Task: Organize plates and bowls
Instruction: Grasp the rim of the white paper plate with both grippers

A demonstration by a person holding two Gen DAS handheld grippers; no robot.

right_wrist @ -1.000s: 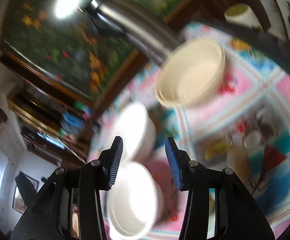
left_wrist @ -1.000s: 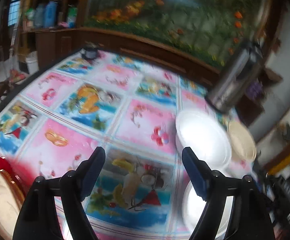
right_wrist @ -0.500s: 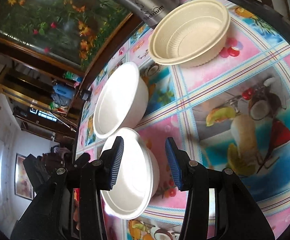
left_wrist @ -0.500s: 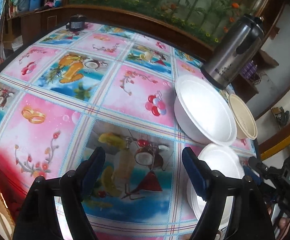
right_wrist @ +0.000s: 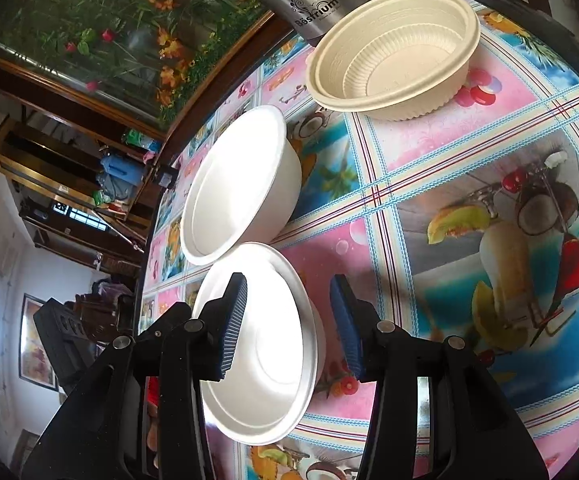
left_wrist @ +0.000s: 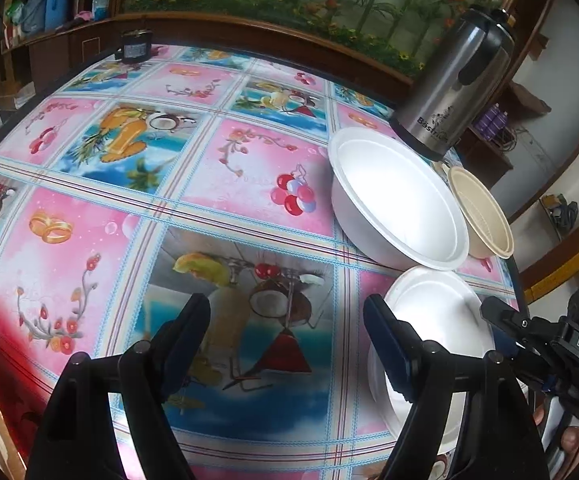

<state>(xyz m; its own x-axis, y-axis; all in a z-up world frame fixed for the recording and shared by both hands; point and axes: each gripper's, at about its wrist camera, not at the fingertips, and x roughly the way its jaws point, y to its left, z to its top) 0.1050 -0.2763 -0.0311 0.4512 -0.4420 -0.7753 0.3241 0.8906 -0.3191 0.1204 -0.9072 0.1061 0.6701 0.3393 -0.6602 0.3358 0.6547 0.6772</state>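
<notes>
Our right gripper (right_wrist: 289, 320) straddles the rim of the near white bowl (right_wrist: 265, 344), one pad inside it and one outside; the jaws are parted and, as far as we can tell, the pads are not yet pressing on the rim, so nothing is held. Our left gripper (left_wrist: 287, 340) hangs wide apart over bare desk (left_wrist: 217, 208), empty, with that same near bowl (left_wrist: 441, 320) just beside its right finger. Outward from there, a second white bowl (right_wrist: 241, 188) sits touching or nearly touching the near one, and a cream ribbed bowl (right_wrist: 393, 56) stands farther on beside the steel flask (left_wrist: 453, 84). All three bowls rest separately on the desk, none nested in another, so we judge the organizing barely begun: the first pick is only being lined up. What we take to be left is closing on the near bowl, stacking the white ones together, then dealing with the cream one. No plates show in these views.
</notes>
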